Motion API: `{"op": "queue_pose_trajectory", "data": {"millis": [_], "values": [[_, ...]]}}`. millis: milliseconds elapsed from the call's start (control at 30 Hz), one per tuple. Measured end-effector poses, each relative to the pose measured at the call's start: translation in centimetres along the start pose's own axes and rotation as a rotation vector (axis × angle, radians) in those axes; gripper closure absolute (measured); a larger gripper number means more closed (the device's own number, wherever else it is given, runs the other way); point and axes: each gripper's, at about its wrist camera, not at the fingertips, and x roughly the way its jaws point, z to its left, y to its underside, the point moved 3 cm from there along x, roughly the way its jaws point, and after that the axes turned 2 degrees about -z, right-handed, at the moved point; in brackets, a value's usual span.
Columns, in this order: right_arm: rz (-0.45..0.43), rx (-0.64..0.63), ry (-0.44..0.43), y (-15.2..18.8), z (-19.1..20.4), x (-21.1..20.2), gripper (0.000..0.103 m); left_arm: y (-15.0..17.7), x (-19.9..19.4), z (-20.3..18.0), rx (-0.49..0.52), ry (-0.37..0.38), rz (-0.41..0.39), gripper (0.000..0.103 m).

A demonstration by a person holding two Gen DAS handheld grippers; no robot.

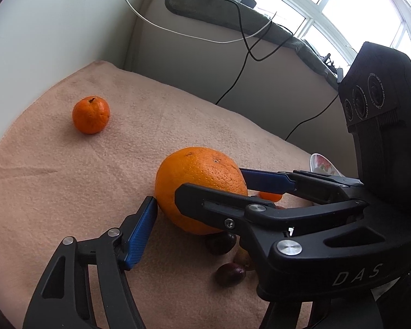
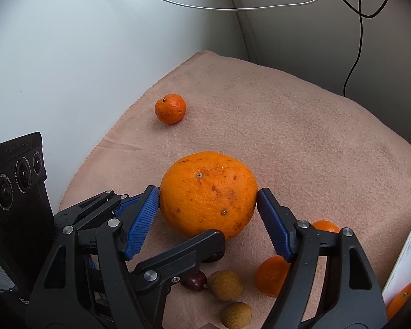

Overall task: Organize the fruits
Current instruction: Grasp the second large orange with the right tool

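large orange (image 1: 197,186): left wrist view, centre of frame, sitting on the pink cloth (image 1: 68,181) over the worktop
left gripper (image 1: 200,189): straddles it; lower-left blue pad (image 1: 141,233) touches the fruit's left flank, the upper-right pad runs along its far side
right gripper in this view: its black finger (image 1: 205,200) crosses in front of the fruit, entering from the right edge
mandarin (image 1: 91,115): upper left, well apart, nothing near it
small dark fruits (image 1: 230,272): just below the orange, partly hidden under the right gripper's body
right wrist view, large orange (image 2: 208,194): centre, dead ahead between the pads, roughly round so no long axis to align to
right gripper (image 2: 208,203): both blue pad tips touch the fruit at its widest line, left and right; reads as grasping it
left gripper here: comes in from lower left, one pad beside the right gripper's left pad, its other finger (image 2: 178,257) under the fruit's near side
mandarin (image 2: 170,108): upper left of centre, well apart
nearer hand: neither, both are on the same fruit
judgement: a double grasp on one fruit; next move likely needs one gripper to let go
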Motion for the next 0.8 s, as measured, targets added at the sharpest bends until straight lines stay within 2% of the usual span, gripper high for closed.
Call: {"op": "queue_pose_trajectory", "data": {"millis": [400,800], "values": [[-0.025,-0.003,0.009,0.0,0.2,-1.1,0.028,-0.2,-0.1,-1.0,0.019,-0.012,-0.013,0.036],[-0.086,0.007,0.035,-0.4,-0.7,-4.6,0.028,-1.4,-0.6,-3.8,0.071,0.005,-0.044,0.036]]}}
